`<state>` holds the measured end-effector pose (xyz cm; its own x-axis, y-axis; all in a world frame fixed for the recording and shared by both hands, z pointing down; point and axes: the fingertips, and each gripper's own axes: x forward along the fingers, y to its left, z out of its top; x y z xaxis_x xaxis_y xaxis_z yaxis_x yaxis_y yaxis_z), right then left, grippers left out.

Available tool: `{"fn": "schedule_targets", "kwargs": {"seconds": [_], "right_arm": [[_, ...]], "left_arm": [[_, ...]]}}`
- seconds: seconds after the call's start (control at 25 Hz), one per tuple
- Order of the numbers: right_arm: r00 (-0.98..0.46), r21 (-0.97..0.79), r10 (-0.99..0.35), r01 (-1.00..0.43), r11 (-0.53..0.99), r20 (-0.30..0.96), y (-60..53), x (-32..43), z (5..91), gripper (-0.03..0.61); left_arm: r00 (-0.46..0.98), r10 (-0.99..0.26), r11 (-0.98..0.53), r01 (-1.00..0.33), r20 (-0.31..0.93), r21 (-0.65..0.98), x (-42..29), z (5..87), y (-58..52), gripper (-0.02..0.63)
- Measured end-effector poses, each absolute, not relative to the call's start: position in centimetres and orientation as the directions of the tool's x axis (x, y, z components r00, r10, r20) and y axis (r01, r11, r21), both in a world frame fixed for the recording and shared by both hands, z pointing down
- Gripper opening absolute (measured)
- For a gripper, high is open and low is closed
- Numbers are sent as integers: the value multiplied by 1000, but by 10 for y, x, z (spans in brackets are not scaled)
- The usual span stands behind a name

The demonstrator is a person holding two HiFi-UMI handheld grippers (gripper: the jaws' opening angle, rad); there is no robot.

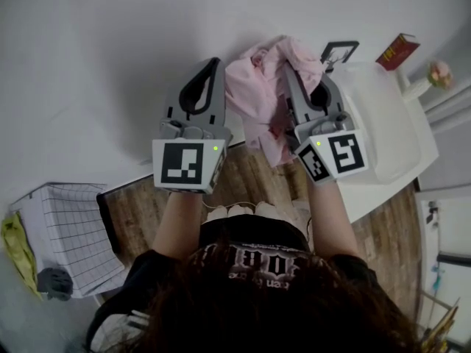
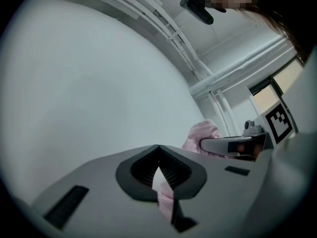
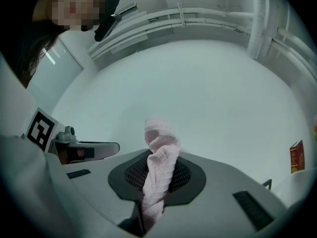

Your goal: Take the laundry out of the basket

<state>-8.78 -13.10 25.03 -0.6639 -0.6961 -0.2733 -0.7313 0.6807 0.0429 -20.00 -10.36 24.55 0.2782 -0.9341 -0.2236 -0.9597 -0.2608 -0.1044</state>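
Note:
I hold a pink garment [image 1: 259,94] up in the air between both grippers, above the white table [image 1: 390,134]. My left gripper [image 1: 215,66] is shut on the garment's left edge; in the left gripper view a thin pink strip [image 2: 166,195] is pinched between the jaws. My right gripper [image 1: 291,70] is shut on the right side, with a twisted pink fold [image 3: 158,170] running up through its jaws. The rest of the cloth hangs bunched between them. The white grid-patterned laundry basket [image 1: 77,230] stands on the floor at lower left.
A yellow-green cloth [image 1: 18,247] and a grey item [image 1: 55,282] lie beside the basket. A red book [image 1: 397,50], a dark picture frame [image 1: 338,51] and a small flower ornament [image 1: 439,72] stand at the table's far end. Wooden floor shows below the grippers.

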Motion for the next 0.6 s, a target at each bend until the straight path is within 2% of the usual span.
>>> {"fn": "schedule_targets", "kwargs": {"seconds": [0.6], "right_arm": [[-649,46,-710,-746,664,-274,-133,-87,258,58]], "left_arm": [[283,-932,-268,-959,-224,-97,-202,250,-116,0]]}}
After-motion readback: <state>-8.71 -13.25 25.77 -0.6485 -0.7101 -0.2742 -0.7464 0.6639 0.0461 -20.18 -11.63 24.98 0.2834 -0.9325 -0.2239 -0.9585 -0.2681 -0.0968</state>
